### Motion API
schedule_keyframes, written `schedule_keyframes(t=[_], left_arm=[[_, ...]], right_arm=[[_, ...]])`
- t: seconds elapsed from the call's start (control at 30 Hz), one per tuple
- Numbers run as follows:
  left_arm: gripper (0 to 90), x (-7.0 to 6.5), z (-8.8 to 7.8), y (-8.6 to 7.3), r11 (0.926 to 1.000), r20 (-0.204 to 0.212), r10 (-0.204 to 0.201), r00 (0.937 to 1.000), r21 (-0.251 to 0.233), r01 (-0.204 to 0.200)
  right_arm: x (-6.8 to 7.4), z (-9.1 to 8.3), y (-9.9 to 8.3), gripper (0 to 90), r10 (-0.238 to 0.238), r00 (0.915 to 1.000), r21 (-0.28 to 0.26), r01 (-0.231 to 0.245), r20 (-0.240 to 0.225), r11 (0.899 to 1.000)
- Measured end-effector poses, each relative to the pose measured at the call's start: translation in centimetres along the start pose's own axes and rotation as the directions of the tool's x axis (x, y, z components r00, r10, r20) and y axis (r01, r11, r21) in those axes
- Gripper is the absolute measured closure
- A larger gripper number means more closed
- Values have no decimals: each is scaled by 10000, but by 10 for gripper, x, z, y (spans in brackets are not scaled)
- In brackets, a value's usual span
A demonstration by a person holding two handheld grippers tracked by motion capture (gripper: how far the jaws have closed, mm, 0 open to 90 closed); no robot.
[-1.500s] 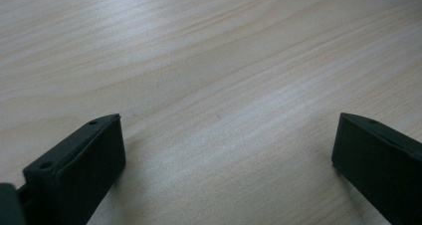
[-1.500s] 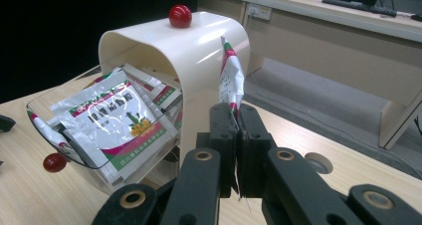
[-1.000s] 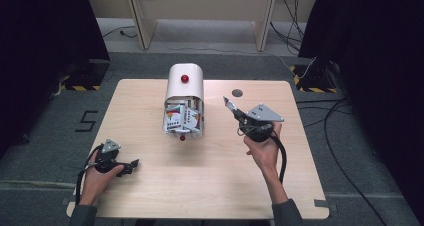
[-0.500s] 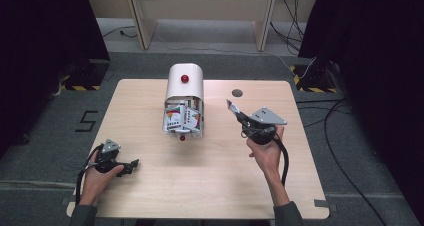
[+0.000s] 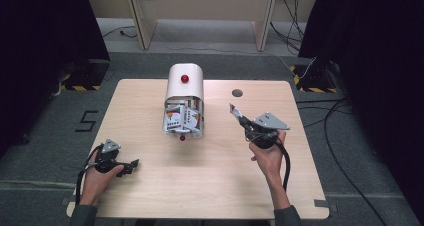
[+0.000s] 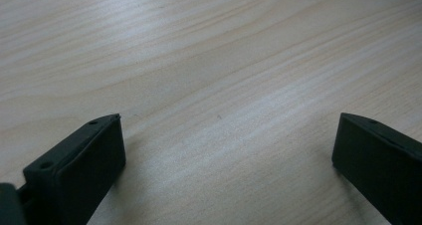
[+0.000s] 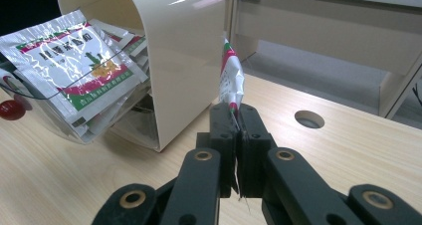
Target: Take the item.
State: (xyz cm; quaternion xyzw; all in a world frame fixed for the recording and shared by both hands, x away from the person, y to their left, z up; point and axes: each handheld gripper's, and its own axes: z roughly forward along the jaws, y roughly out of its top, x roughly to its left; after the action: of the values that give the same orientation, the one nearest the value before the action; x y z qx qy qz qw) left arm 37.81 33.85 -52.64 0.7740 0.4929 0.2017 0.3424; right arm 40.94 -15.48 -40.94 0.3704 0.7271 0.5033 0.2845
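Observation:
A white arched bin lies on the wooden table, its open end stuffed with several printed foil packets. In the right gripper view the bin stands at left, with its packets spilling out. My right gripper hovers to the right of the bin, shut on one thin packet. That packet sticks up edge-on from the closed right gripper. My left gripper rests at the table's front left. The left gripper is open over bare wood, with nothing between its fingers.
A red knob sits on top of the bin and a red ball at its open end. A round cable hole pierces the table behind my right gripper. Cables run on the floor to the right.
My right gripper has sunk slightly and drifted a little right of the bin, still holding the packet. The left gripper has stayed put.

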Motion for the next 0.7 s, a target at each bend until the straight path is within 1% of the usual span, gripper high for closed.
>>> schedule_keyframes(t=[0.2,0.3,0.53,0.57,0.67,0.7], left_arm=[[0,0,0,0,10000,-4,-3,10000,-5,3],[0,0,0,0,10000,-7,-1,10000,-4,1],[0,0,0,0,10000,-8,-1,10000,-2,1],[0,0,0,0,10000,-5,-1,10000,-1,1],[0,0,0,0,10000,-3,-3,10000,-1,3],[0,0,0,0,10000,-9,2,10000,-2,-2]], right_arm=[[1,1,0,878,-38,10000,-45,38,-35,10000],[3,1,0,878,-129,9998,-23,129,-120,9999],[4,4,-4,878,-128,9998,42,129,-170,9999],[3,6,-9,878,-70,9998,121,73,-173,9999],[2,8,-13,878,-14,9998,196,18,-180,9998],[1,9,-18,878,17,9999,300,-13,-142,9995]])
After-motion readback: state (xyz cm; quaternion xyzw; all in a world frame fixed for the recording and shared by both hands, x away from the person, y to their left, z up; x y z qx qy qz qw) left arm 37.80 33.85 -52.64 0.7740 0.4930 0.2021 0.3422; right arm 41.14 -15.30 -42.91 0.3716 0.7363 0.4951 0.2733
